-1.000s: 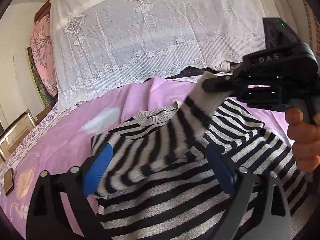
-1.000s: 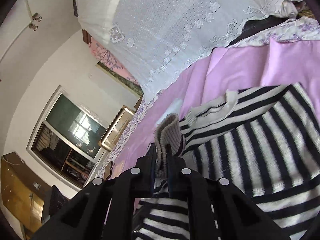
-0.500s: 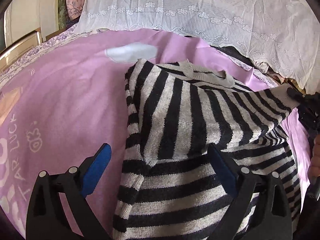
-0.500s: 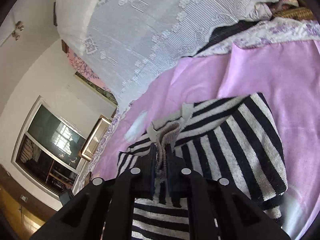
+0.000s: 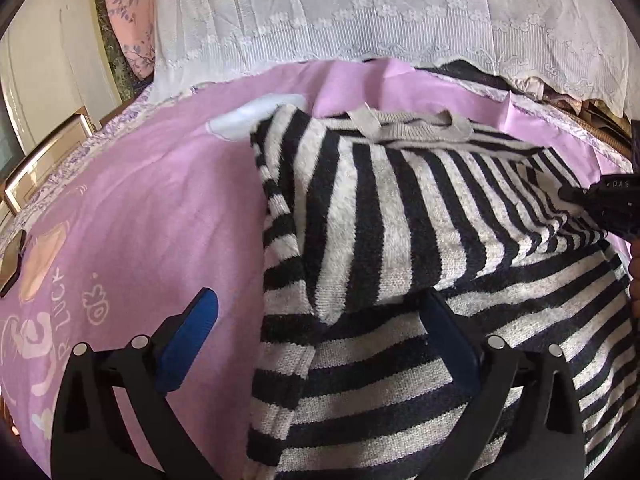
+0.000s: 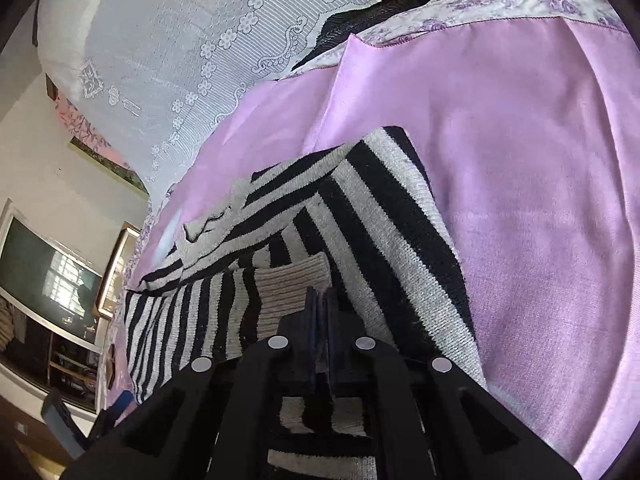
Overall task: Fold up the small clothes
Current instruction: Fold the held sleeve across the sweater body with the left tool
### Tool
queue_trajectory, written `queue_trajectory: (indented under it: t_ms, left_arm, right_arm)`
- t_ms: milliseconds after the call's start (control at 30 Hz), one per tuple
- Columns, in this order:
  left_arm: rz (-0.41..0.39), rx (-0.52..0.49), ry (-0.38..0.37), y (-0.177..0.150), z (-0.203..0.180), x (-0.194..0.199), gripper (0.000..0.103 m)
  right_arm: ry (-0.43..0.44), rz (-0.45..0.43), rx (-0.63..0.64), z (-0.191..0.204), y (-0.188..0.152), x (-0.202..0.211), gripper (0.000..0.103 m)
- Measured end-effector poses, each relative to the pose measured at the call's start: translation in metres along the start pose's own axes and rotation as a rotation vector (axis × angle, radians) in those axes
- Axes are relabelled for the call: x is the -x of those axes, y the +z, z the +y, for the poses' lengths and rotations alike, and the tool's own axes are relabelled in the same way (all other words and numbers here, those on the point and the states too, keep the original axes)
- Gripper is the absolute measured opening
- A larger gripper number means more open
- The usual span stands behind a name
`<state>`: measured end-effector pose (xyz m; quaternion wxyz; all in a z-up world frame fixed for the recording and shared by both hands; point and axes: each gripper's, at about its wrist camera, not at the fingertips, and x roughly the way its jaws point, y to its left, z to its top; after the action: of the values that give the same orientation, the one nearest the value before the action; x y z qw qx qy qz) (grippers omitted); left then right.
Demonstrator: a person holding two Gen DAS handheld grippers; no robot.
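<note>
Striped knit, black on pale grey — the sweater point(image 5: 400, 240) lies on the pink bedspread point(image 5: 140, 220), one sleeve point(image 5: 460, 208) drawn across its chest toward the far side. The right gripper point(image 6: 319, 300) has its jaws pressed together on that sleeve's ribbed cuff point(image 6: 292, 284); they have just been closing that last bit tighter, cloth pinched between them. The left gripper point(image 5: 316, 336) hovers low over the sweater's near edge, blue pads point(image 5: 188, 340) wide apart, holding nothing.

Now the risks, as I read them. The sleeve fold looks loose — if the cuff is let go while the sleeve is slack or skewed, it could spring back or land crooked over the collar point(image 5: 408, 124). A pull too far across could drag the whole body sideways, since nothing pins it. And the left pads straddle a bunched side edge, so closing there might catch two layers and drag the fold askew when lifted. The bedspread is soft and smooth, so sliding seems likely.
</note>
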<state>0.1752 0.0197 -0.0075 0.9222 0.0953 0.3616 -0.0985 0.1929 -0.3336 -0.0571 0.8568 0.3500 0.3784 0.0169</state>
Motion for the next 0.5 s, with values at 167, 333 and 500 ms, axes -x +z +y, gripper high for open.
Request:
queue_trajectory:
  t_ms: [167, 333, 500]
  left_arm:
    - [-0.127, 0.043, -0.027, 0.02, 0.006, 0.036, 0.098]
    - [-0.091, -0.039, -0.036, 0.048, -0.025, 0.024, 0.098]
    - [-0.018, -0.084, 0.01, 0.05, -0.049, -0.019, 0.098]
  right_arm:
    - [-0.003, -0.04, -0.138, -0.019, 0.006, 0.017, 0.01]
    - [0.08, -0.167, -0.093, -0.003, 0.011, 0.055, 0.01]
    - [0.165, -0.058, 0.08, 0.04, -0.001, 0.035, 0.012]
